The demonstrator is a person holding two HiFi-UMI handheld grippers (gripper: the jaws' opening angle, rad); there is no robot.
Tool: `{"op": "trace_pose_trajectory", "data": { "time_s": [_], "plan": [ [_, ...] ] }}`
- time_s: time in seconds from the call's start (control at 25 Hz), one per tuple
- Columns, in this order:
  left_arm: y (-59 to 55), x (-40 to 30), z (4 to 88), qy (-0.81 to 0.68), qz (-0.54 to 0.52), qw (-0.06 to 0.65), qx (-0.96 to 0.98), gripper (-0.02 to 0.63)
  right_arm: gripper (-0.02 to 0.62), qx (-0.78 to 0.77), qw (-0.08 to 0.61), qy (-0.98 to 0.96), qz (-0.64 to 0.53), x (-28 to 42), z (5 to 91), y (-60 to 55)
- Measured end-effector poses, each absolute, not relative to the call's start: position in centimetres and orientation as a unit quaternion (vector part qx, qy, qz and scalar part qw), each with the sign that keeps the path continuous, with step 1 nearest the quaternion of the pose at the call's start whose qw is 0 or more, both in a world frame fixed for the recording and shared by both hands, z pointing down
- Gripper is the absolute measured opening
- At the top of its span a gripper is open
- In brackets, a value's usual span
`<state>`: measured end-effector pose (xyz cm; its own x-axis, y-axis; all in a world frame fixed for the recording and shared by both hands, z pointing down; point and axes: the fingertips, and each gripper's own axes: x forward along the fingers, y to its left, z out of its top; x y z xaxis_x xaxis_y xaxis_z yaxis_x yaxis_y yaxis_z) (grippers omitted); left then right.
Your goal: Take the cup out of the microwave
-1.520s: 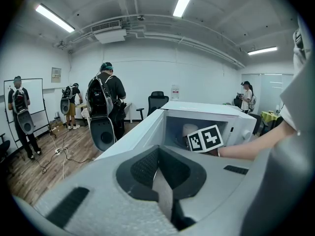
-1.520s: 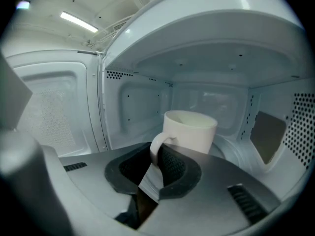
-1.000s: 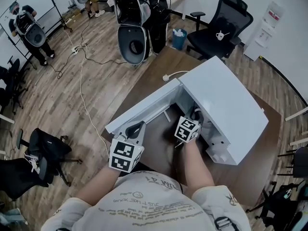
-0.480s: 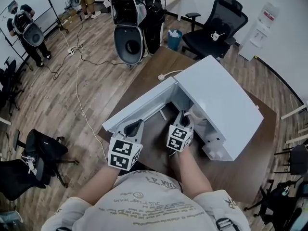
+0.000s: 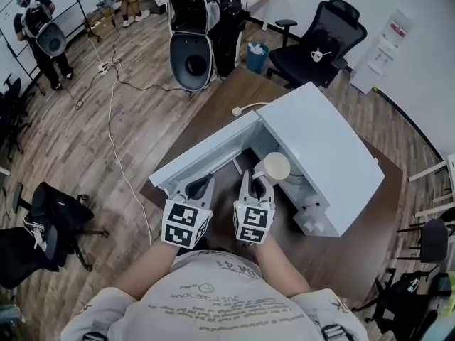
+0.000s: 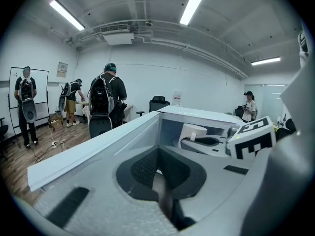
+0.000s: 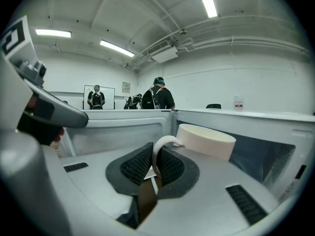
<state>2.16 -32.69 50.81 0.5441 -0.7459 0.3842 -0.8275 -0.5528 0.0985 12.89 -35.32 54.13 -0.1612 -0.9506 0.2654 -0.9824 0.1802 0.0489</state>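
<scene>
The head view looks down into the pale cup [image 5: 276, 167], which is off the bench [image 5: 355, 254] at the mouth of the white microwave [image 5: 320, 148], between its body and the open door [image 5: 206, 155]. Only the right gripper view shows the grip itself: the right gripper [image 5: 259, 181] has its fingers clamped on the loop of the cup's handle [image 7: 154, 154]. The left gripper view sees that cup from the side. It also shows the left gripper [image 5: 201, 187], just beside the door's edge, with its fingers together and nothing between them.

The print on the person's shirt [image 5: 213, 297] is too distorted to read.

The bench is dark brown and stands on a wood-plank floor [image 5: 85, 155] crossed by a white cable [image 5: 114, 119]. Black office chairs [image 5: 323, 41] stand around it. Strip lights [image 6: 194, 1] run along the ceiling, and a person wearing a backpack [image 6: 106, 100] stands near a whiteboard [image 6: 42, 97].
</scene>
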Motion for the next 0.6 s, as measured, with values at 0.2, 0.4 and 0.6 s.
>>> {"op": "trace_pose_trajectory", "data": {
  "time_s": [0.2, 0.4, 0.6],
  "plan": [
    [-32.9, 2.4, 50.8, -0.454, 0.138, 0.139, 0.869, 0.011, 0.034, 0.600, 0.095, -0.791, 0.072, 11.2, 51.1, -34.0],
    [-33.0, 3.0, 50.4, -0.448, 0.129, 0.137, 0.874, 0.011, 0.031, 0.586, 0.106, -0.801, 0.067, 10.4, 49.3, -33.1],
    [-32.8, 3.2, 50.3, -0.439, 0.124, 0.133, 0.880, 0.011, 0.029, 0.579, 0.109, -0.806, 0.064, 9.8, 48.9, -32.6]
  ]
}}
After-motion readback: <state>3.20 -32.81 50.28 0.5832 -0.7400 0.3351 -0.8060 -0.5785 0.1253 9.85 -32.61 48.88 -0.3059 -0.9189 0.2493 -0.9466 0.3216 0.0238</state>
